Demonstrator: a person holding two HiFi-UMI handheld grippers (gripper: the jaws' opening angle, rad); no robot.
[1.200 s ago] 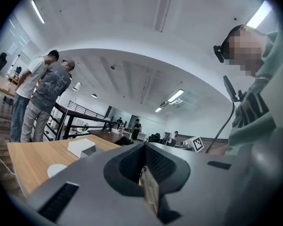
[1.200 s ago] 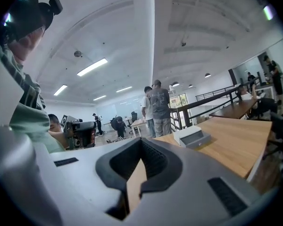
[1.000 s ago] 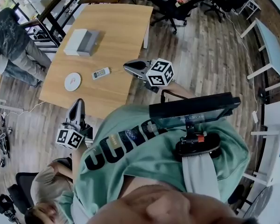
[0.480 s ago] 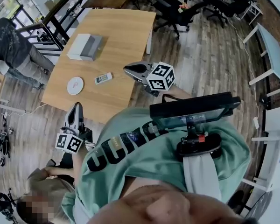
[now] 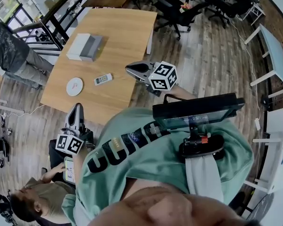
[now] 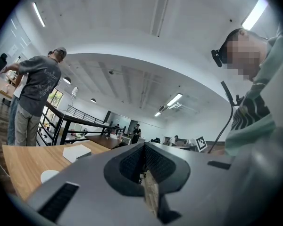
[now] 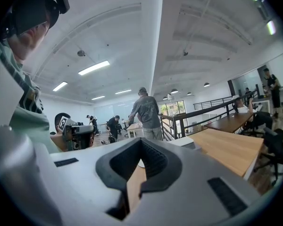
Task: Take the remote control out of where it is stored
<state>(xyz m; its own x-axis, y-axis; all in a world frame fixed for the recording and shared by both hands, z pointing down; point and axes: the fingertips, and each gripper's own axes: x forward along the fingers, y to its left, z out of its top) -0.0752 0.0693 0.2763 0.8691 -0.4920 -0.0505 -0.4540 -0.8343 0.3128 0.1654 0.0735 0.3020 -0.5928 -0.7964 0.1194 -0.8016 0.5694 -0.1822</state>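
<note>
A small white remote control lies in the open on the wooden table, between a white round disc and the table's right edge. A white-and-grey box stands farther back on the table. My right gripper hovers shut and empty off the table's near right edge, a short way from the remote. My left gripper is shut and empty over the floor, in front of the table's near edge. In the gripper views both pairs of jaws meet with nothing between them, left gripper, right gripper.
A person in grey stands at the table's left by a black railing. Another person sits low at the bottom left. Office chairs stand beyond the table, and a white desk is at the right.
Both grippers have stayed about where they were. The seated person at the bottom left has shifted, and the standing person at the left has moved a little.
</note>
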